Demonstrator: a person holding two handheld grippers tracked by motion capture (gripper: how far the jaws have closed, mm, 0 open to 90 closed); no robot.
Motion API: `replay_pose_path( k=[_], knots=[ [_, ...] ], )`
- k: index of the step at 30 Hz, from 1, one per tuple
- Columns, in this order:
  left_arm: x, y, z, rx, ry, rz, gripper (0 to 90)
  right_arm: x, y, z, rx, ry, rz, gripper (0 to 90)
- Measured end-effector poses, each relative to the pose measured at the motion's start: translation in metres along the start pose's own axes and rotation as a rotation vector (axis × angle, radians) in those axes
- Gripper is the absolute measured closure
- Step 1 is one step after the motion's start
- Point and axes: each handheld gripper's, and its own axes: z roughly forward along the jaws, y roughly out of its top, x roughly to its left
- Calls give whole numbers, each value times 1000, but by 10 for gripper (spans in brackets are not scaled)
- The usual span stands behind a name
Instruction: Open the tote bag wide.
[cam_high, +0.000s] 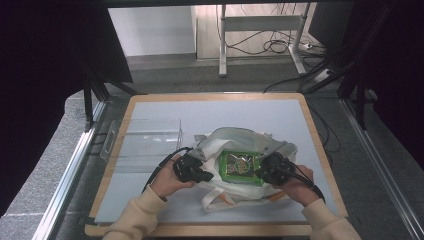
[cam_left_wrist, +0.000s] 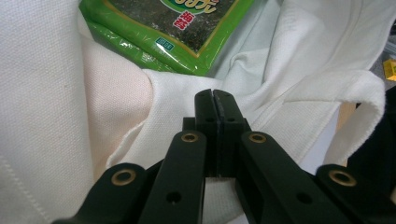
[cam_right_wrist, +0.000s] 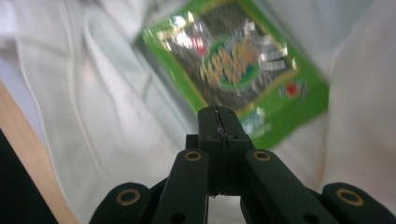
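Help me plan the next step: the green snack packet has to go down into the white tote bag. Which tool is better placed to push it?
Probably the right tool: its shut tips sit at the green snack packet edge. The left tool is shut on the white tote bag cloth, seemingly holding it.

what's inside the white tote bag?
A green snack packet lies in the open mouth of the white tote bag, top face showing. The bag's cloth covers anything deeper or under the packet, so I can't tell if more is inside.
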Motion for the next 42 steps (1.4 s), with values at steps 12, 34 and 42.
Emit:
replay_pose_path(
  k=[12,34,42],
  knots=[
    [0,-1,0,-1,-4,-3,900,9,21,3,-53,0,-19,893],
    [-3,-1,-5,-11,-3,9,900,-10,19,5,-97,13,147,870],
    [-10,0,-26,-98,-13,9,874,-14,18,6,-110,13,242,610]
  ],
)
